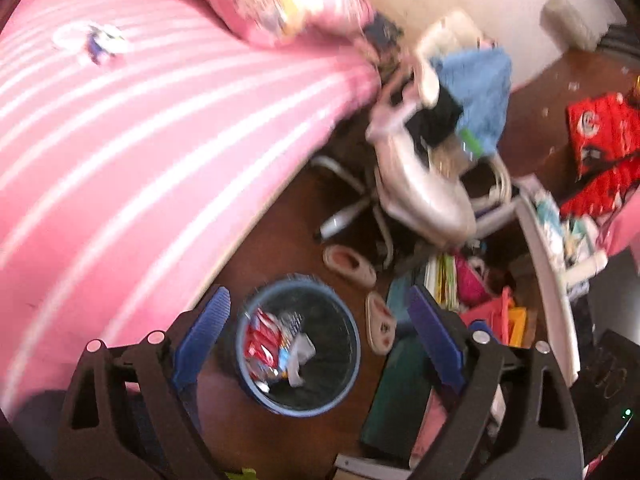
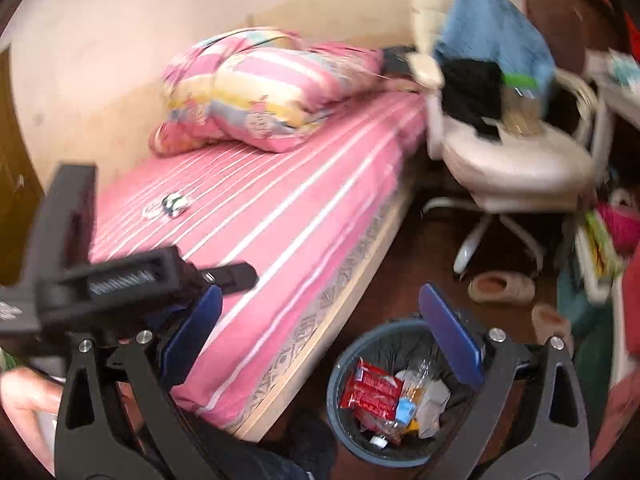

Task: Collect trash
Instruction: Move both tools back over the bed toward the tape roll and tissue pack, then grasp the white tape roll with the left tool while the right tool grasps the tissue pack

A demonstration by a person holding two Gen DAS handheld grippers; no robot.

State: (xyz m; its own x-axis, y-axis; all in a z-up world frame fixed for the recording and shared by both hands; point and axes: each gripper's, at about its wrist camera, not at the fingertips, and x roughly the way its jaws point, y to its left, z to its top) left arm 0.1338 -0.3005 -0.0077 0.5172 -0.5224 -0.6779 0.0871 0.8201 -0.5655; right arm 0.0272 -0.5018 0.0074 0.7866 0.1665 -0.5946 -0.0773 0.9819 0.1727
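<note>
Both pairs of tongs were spread wide and held nothing. The left tongs (image 1: pixel 318 338) hung over the floor beside the bed (image 1: pixel 120 152), with the blue bin (image 1: pixel 298 346) showing between their blue pads. The right tongs (image 2: pixel 320 328) also pointed down toward the bin (image 2: pixel 400 392), which stood on the dark floor just beside the bed's foot corner.

The bin already held red wrappers (image 2: pixel 370 390), clear plastic and a crumpled white tissue. One piece of trash was left in sight: a small wrapper (image 2: pixel 175 204), white with green and dark print, lying on the pink striped sheet near the middle of the mattress, well apart from the pillow (image 2: pixel 256 92). In the left view it (image 1: pixel 100 42) appeared blurred, with what may have been a thin clear film next to it.

It looked feather-light, thin and crinkly, likely to slide on the cloth or fold flat instead of resisting. The soft mattress would give under a push, so a shallow pinch across its raised, crumpled middle seemed the best hold, pads closing fully, taking care not to gather the sheet with it.
</note>
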